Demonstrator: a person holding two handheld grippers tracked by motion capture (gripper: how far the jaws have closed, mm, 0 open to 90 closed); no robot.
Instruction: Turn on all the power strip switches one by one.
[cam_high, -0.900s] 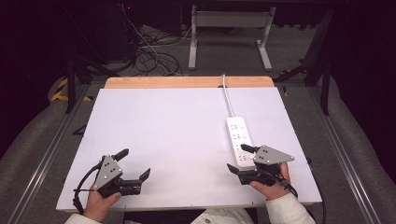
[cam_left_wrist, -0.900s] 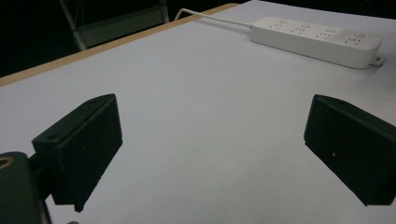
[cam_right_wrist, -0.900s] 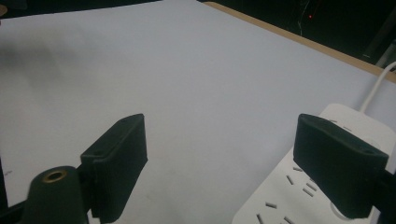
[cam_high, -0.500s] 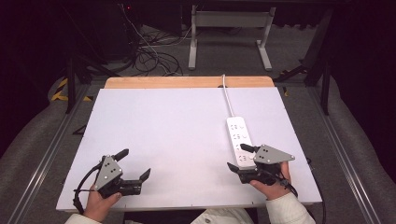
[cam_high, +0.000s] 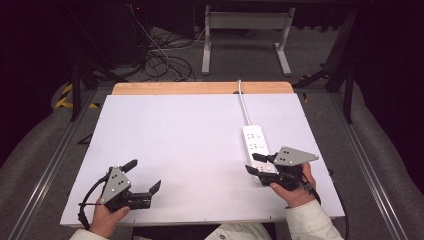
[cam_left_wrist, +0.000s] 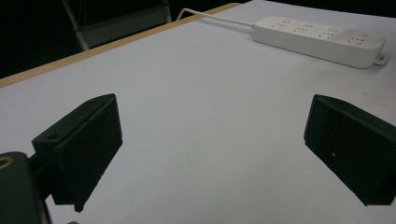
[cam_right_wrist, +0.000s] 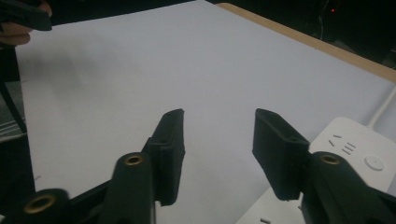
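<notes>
A white power strip lies on the right half of the white tabletop, and its cord runs off the far edge. My right gripper hovers at the strip's near end, jaws open, pointing left. In the right gripper view its jaws frame bare table, with the power strip under and beside the right jaw. My left gripper is held near the front left edge, jaws wide open with nothing between them. The left gripper view looks across the table toward the power strip.
A wooden strip borders the table's far edge. Beyond it are tangled floor cables and a metal stand. Metal rails run along both sides of the table. The other hand appears far off in the right gripper view.
</notes>
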